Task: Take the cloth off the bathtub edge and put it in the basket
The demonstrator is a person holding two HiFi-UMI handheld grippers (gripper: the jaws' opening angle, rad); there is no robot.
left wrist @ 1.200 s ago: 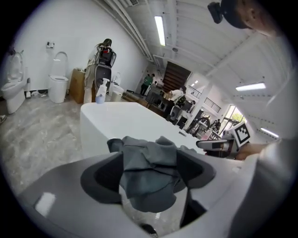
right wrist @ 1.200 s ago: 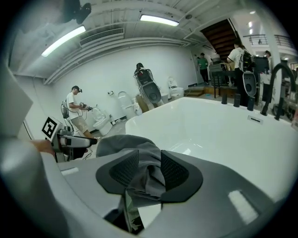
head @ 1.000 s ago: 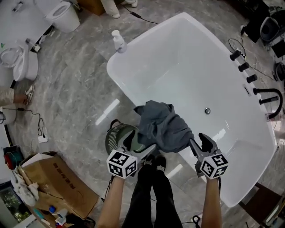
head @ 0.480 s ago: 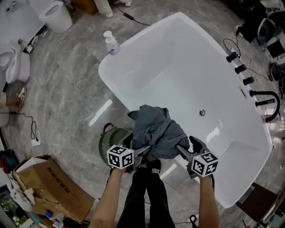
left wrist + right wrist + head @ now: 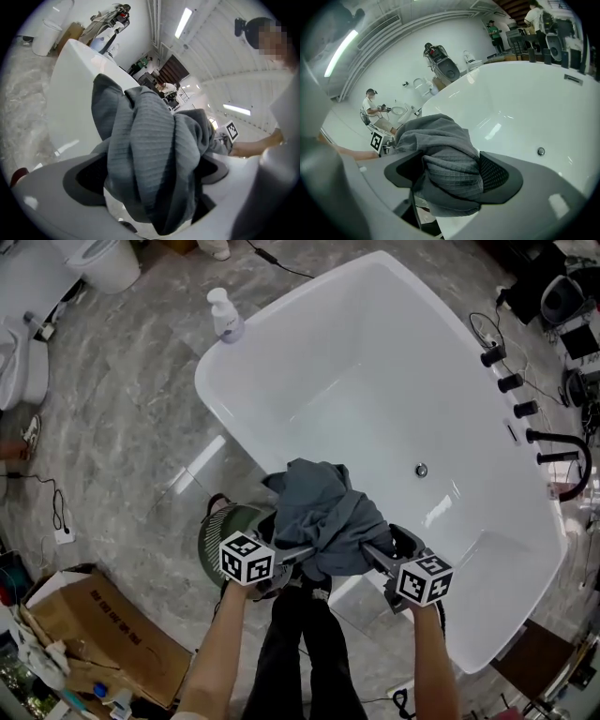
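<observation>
The grey cloth (image 5: pixel 323 512) hangs bunched between my two grippers, over the bathtub's near rim (image 5: pixel 225 413) and just right of the green ribbed basket (image 5: pixel 217 538) on the floor. My left gripper (image 5: pixel 300 554) has its jaws opening; in the left gripper view the cloth (image 5: pixel 150 154) drapes loosely between the jaws, with both dark pads (image 5: pixel 86 180) bare beside it. My right gripper (image 5: pixel 370 554) is opening too. In the right gripper view the cloth (image 5: pixel 445 159) lies between the jaws and brushes the right pad (image 5: pixel 494 173), while the left pad stands apart.
A white pump bottle (image 5: pixel 225 317) stands on the tub's far left corner. Black tap fittings (image 5: pixel 511 382) line the tub's right side. A cardboard box (image 5: pixel 103 634) lies at the lower left, a toilet (image 5: pixel 98 259) at the upper left. The person's legs stand below the cloth.
Both grippers have drawn closer together and a little left, toward the basket, with the cloth more bunched between them. Their jaws stand wider than before.
</observation>
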